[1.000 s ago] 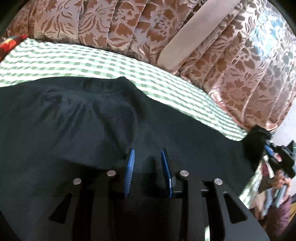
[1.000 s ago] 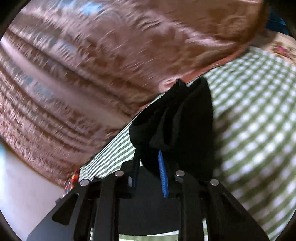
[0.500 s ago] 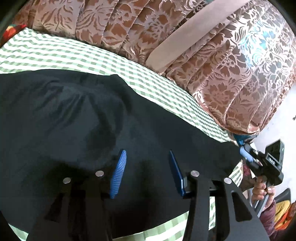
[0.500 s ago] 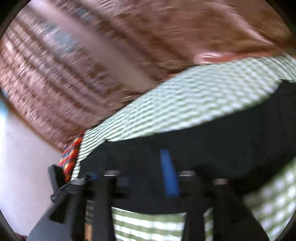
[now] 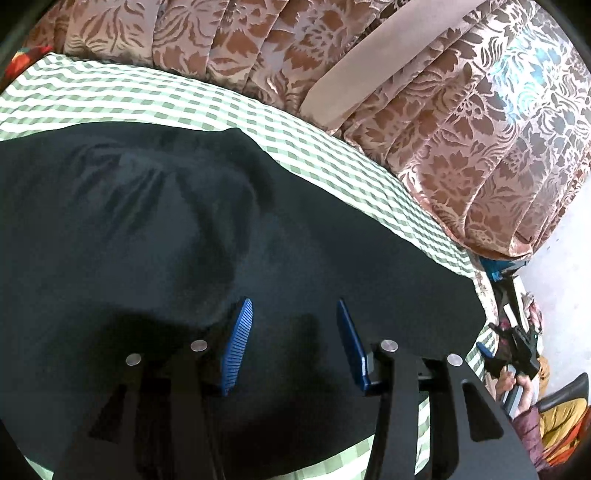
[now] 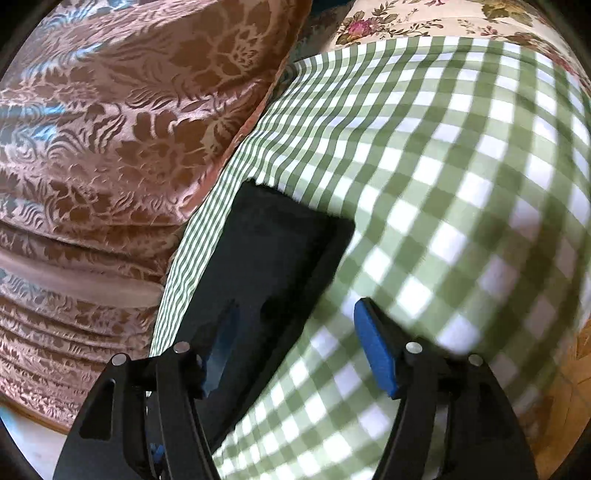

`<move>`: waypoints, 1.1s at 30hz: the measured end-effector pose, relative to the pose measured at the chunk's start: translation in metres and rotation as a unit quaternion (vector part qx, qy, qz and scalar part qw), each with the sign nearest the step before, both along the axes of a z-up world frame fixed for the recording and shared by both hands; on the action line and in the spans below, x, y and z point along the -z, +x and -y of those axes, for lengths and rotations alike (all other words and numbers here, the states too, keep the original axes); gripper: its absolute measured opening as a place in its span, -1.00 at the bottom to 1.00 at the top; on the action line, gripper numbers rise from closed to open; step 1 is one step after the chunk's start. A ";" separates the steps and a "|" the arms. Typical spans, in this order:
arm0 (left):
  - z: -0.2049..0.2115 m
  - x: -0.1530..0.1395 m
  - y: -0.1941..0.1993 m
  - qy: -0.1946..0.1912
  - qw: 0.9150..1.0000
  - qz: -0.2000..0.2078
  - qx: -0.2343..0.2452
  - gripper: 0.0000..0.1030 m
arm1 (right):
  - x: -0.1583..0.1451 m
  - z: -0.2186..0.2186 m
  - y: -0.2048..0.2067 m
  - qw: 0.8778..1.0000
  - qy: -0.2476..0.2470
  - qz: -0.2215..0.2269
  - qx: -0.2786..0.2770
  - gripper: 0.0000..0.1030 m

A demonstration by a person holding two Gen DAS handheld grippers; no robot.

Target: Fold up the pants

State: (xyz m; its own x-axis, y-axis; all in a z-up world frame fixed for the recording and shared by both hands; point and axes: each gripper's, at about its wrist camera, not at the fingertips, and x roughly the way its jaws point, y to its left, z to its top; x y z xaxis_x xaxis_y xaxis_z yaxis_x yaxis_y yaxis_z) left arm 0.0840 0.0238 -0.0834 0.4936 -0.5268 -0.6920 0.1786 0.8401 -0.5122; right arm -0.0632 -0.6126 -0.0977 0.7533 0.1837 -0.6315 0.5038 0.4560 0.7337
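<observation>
The black pants [image 5: 155, 229] lie spread on the green checked bedsheet [image 5: 332, 158], filling most of the left wrist view. My left gripper [image 5: 291, 314] hovers just over the pants, jaws open and empty. In the right wrist view a narrow end of the pants [image 6: 269, 251] lies flat on the sheet [image 6: 461, 166]. My right gripper [image 6: 295, 317] is open above that end; its left finger is over the black cloth, its right finger over the sheet. The right gripper also shows at the far right of the left wrist view [image 5: 513, 354].
A brown floral curtain [image 5: 443, 110] hangs along the far edge of the bed, also seen in the right wrist view [image 6: 110, 147]. A flowered cloth [image 6: 406, 22] lies beyond the sheet. A white wall [image 5: 565, 280] stands at right.
Both grippers have opened. The right one let go of the bunched pants end, which now lies flat on the sheet. The left jaws have widened over the pants.
</observation>
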 end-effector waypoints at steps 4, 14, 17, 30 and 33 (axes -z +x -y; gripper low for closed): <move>0.002 0.000 0.001 0.009 1.000 -0.002 -0.001 -0.11 | 0.002 0.003 0.030 0.999 -0.037 -0.014 -0.002 -0.05; 0.011 -0.013 0.002 -0.001 1.000 0.004 0.028 -0.11 | -0.041 -0.017 0.038 0.996 -0.068 0.045 -0.047 -0.60; 0.013 -0.017 0.000 -0.016 0.999 0.005 0.034 -0.11 | -0.075 -0.050 0.045 0.987 -0.087 0.088 -0.098 -0.62; 0.005 -0.028 -0.001 -0.152 0.986 -0.024 0.065 -0.11 | -0.093 -0.319 0.103 0.901 -0.126 0.120 -0.398 -0.62; 0.001 -0.024 0.002 -0.176 0.982 -0.041 0.061 -0.10 | -0.072 -0.376 0.099 0.864 -0.167 0.100 -0.465 -0.55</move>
State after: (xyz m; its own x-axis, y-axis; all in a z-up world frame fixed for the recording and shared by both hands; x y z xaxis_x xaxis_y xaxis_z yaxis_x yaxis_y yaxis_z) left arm 0.0858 0.0231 -0.0590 0.3616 -0.7920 -0.4919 0.2127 0.5837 -0.7836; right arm 0.0354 -0.2366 -0.0261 0.4784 0.6011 -0.6401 -0.3165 0.7980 0.5128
